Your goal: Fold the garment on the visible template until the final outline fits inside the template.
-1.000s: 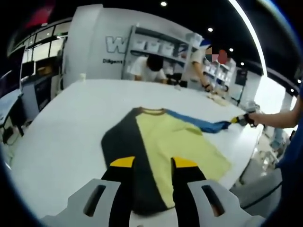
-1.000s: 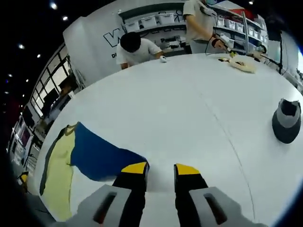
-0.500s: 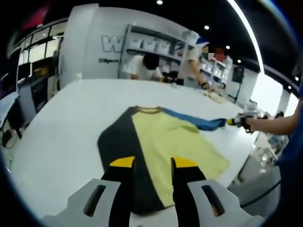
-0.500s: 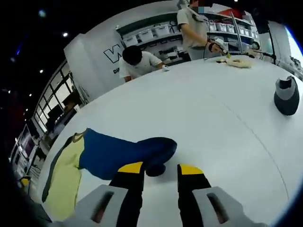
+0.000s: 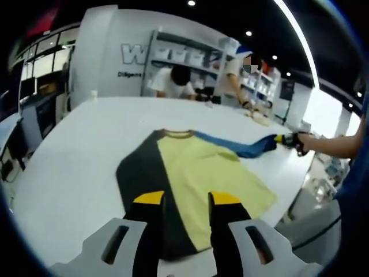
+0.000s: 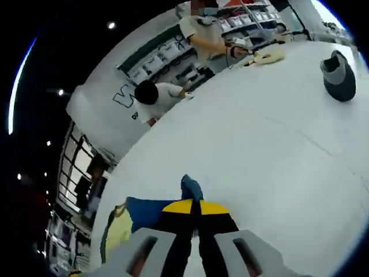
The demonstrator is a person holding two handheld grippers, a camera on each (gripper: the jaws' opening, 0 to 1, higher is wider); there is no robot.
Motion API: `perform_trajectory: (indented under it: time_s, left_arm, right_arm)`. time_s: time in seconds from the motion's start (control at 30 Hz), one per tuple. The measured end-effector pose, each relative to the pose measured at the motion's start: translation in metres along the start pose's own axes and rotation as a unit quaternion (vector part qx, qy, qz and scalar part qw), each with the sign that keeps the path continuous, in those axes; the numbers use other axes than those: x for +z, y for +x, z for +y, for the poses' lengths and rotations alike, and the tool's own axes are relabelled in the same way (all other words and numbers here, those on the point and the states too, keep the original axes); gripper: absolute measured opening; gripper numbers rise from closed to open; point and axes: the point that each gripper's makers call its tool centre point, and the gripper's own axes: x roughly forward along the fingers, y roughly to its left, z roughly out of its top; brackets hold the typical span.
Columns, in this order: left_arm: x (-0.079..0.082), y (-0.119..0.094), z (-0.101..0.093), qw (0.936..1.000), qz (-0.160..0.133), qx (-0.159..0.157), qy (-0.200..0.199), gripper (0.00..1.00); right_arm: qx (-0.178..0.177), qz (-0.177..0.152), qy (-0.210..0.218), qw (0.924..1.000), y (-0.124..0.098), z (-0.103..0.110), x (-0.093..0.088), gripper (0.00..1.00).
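The right claw (image 6: 195, 206) pinches the blue sleeve (image 5: 251, 150) tight, lifting it to fold over the shirt (image 5: 196, 173). The left claw (image 5: 185, 199) hangs open, empty, above the table (image 5: 63, 167).

1 garment (image 5: 190, 179), 1 white table (image 5: 69, 167), 2 people (image 5: 173, 81) behind it, 1 dark cap (image 6: 339, 75).

Garment (image 5: 190, 179) — yellow front, dark side panel (blue sleeve (image 5: 245, 150)) — on white table (image 5: 69, 167).
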Motion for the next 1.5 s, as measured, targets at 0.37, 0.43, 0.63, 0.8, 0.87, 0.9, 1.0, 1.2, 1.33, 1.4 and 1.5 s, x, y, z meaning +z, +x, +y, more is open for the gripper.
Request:
perform_trajectory:
  time_s: [0.37, 0.43, 0.63, 0.8, 0.87, 0.9, 1.0, 1.2, 1.33, 1.4, 1.5]
  left_arm:
    - [0.005, 0.004, -0.003, 0.9999, -0.009, -0.008, 0.008, 0.26]
    - [0.004, 0.005, -0.004, 0.9999, -0.008, -0.01, 0.009, 0.26]
    - [0.014, 0.0, -0.011, 0.9992, -0.016, -0.021, 0.03, 0.25]
    - [0.015, 0.002, -0.006, 0.9991, -0.016, -0.018, 0.035, 0.25]
    - [0.015, 0.002, -0.006, 0.9992, -0.016, -0.016, 0.033, 0.25]
    - [0.017, 0.001, -0.008, 0.9993, -0.018, -0.017, 0.029, 0.25]
    - [0.015, 0.002, -0.008, 0.9994, -0.016, -0.016, 0.028, 0.25]
    - [0.014, 0.001, -0.007, 0.9996, -0.01, -0.005, 0.025, 0.25]
    - [0.012, 0.001, -0.009, 0.9997, -0.006, -0.003, 0.025, 0.25]
    - [0.012, 0.001, -0.008, 0.9997, -0.006, -0.002, 0.023, 0.25]
    - [0.011, 0.001, -0.01, 0.9997, -0.005, -0.001, 0.022, 0.25]
  right_arm:
    - [0.02, 0.043, 0.164, 0.9853, -0.034, 0.034, -0.009, 0.0]
    - [-0.011, 0.046, 0.157, 0.9865, -0.035, 0.022, -0.015, 0.0]
    - [-0.065, 0.064, 0.154, 0.9838, -0.029, -0.004, -0.025, 0.0]
    - [-0.096, 0.077, 0.117, 0.9855, -0.018, -0.027, -0.03, 0.0]
    - [-0.094, 0.076, 0.144, 0.9821, -0.012, -0.031, -0.032, 0.0]
    - [-0.102, 0.086, 0.102, 0.9858, -0.009, -0.039, -0.033, 0.0]
    - [-0.12, 0.093, 0.08, 0.9852, -0.007, -0.052, -0.033, 0.0]
    - [-0.148, 0.111, 0.025, 0.9825, 0.0, -0.091, -0.016, 0.0]
    - [-0.153, 0.111, 0.011, 0.982, 0.005, -0.105, -0.007, 0.0]
    - [-0.167, 0.1, -0.045, 0.9799, 0.007, -0.116, 0.003, 0.0]
    - [-0.162, 0.089, -0.065, 0.9806, 0.008, -0.116, 0.011, 0.0]
